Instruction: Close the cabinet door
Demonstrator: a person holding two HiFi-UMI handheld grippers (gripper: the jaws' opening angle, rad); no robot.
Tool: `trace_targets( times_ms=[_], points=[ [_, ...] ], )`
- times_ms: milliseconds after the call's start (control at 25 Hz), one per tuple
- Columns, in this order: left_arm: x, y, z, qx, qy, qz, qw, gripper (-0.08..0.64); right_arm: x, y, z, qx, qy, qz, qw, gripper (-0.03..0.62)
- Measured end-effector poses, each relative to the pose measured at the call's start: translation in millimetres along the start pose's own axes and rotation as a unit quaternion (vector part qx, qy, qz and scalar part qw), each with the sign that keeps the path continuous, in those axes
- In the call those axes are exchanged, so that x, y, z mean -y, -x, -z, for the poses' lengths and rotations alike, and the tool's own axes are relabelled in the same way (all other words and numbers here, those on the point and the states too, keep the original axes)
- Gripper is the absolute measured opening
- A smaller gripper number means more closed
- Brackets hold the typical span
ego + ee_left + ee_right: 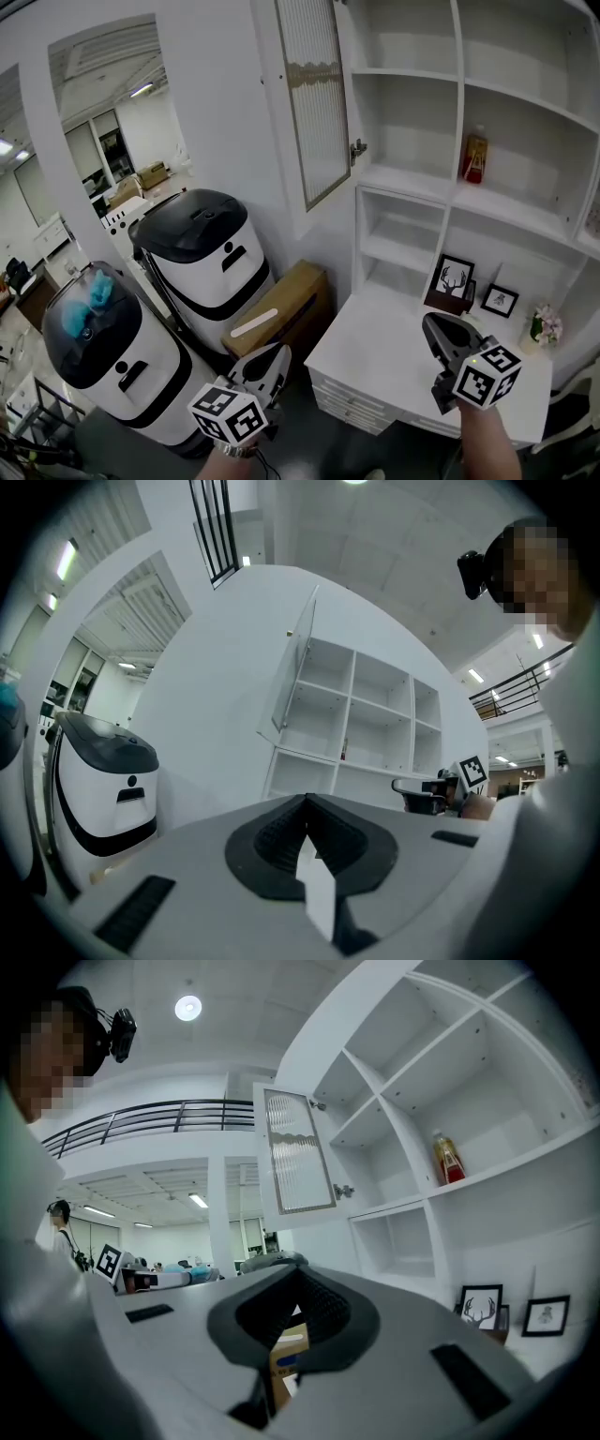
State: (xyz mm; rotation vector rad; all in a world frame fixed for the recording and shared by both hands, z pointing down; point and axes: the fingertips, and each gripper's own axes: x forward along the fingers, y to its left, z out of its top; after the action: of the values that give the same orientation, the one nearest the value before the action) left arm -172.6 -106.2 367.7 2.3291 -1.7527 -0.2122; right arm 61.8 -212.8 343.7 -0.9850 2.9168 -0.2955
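The cabinet door [314,103] is a white frame with ribbed glass. It stands swung open to the left of the white shelf unit [450,89], with a small metal latch [357,148] on its edge. It also shows in the left gripper view as the door [292,672] and in the right gripper view as the door [295,1162]. My left gripper [269,354] is low at the bottom, shut and empty, well below the door. My right gripper [433,323] hovers over the white counter [375,361], shut on nothing. Both are apart from the door.
Two white-and-black round machines [211,253] [103,352] stand on the floor at left, with a cardboard box [281,305] between them and the counter. An orange bottle [475,157], two framed pictures [453,281] [500,300] and small flowers [544,325] sit on the shelves.
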Motion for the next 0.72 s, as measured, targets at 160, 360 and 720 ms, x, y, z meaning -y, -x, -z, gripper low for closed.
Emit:
trace_targets(
  times_ms=[160, 360, 720],
  points=[
    [6, -15, 1, 0.0, -0.003, -0.008, 1.0, 0.005, 18, -5, -5, 0.002, 0.001, -0.011, 1.0, 0.005],
    [12, -33, -2, 0.008, -0.005, -0.021, 0.9997, 0.005, 36, -8, -11, 0.001, 0.001, -0.022, 1.0, 0.005],
    [41, -62, -2, 0.011, -0.016, -0.034, 0.9992, 0.005, 65, -8, -18, 0.001, 0.002, -0.053, 0.999, 0.005]
  ],
)
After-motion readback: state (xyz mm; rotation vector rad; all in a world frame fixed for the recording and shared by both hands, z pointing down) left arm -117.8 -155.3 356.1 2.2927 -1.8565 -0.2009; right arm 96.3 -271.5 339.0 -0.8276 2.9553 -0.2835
